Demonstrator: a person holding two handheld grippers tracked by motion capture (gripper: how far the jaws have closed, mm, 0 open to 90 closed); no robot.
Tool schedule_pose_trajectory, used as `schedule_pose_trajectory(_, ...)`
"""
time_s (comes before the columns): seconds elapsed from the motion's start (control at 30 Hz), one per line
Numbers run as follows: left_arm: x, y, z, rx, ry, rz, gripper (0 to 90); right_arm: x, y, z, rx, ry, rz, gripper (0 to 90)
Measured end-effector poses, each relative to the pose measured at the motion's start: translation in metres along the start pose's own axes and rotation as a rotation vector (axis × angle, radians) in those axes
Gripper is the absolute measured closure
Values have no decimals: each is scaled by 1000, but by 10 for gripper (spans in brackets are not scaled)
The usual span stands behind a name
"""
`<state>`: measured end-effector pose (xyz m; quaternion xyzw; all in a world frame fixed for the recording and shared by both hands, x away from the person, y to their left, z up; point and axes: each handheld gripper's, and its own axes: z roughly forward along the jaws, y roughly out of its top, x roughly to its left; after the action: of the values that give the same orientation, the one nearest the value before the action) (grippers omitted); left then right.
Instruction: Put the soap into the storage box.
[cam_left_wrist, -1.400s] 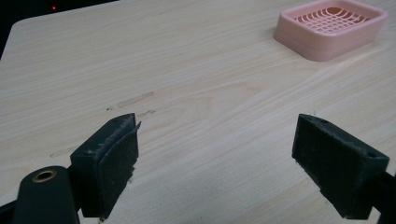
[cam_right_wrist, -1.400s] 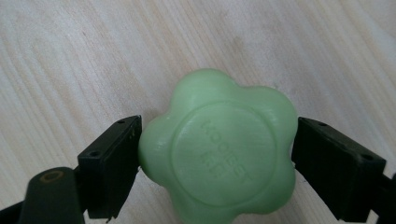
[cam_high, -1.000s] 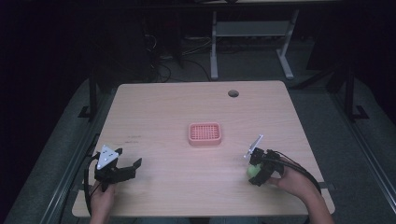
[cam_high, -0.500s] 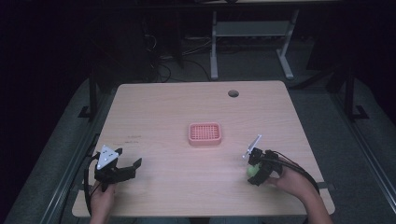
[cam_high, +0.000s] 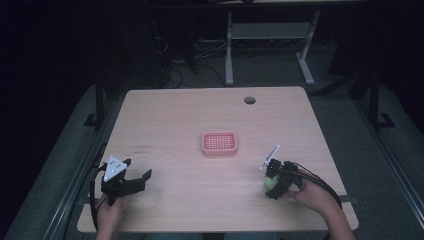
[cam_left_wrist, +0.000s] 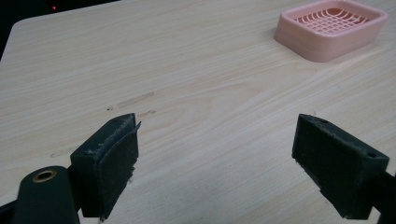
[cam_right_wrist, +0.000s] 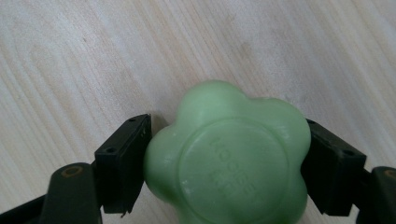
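Note:
A pale green flower-shaped soap (cam_right_wrist: 229, 163) sits between the two black jaws of my right gripper (cam_right_wrist: 226, 161), which is shut on it close above the wood. In the high view that gripper (cam_high: 273, 184) is near the table's front right, with the green soap (cam_high: 271, 183) at its tip. A pink slotted soap dish (cam_high: 219, 143) lies at the table's middle, and it shows at the upper right as the pink dish (cam_left_wrist: 329, 28) in the left gripper view. My left gripper (cam_high: 136, 179) rests at the front left, jaws wide apart with nothing between them (cam_left_wrist: 217, 163).
The light wooden table (cam_high: 180, 115) has a round cable hole (cam_high: 249, 100) near its far edge. Black cables trail from both grippers. A white-legged desk frame (cam_high: 270, 45) stands on the dark floor beyond the table.
My right gripper with the green soap has shifted slightly and tilted; its grey plate now points more upward. The left gripper has stayed where it was.

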<state>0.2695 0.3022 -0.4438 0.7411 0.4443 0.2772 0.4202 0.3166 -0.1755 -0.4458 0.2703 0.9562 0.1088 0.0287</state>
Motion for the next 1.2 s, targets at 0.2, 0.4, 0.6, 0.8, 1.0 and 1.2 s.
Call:
schedule_pose_trajectory(0.2,0,0,0,-1,0,-1,143,0,0,0,-1,-3,8,253)
schedule_pose_trajectory(0.4,0,0,0,1,1,-1,143,0,-1,-1,-13,-1,12,255)
schedule_pose_trajectory(0.6,0,0,0,-1,1,-2,143,2,-1,-1,-18,-17,-16,258)
schedule_pose_trajectory(0.8,1,0,0,1,2,-2,143,4,-2,-2,-17,-14,-24,259)
schedule_pose_trajectory(1.0,1,0,0,-1,1,-1,143,4,-3,-3,-24,-15,-35,260)
schedule_pose_trajectory(1.2,1,0,0,-1,2,-1,143,3,-1,-10,-45,-9,-34,260)
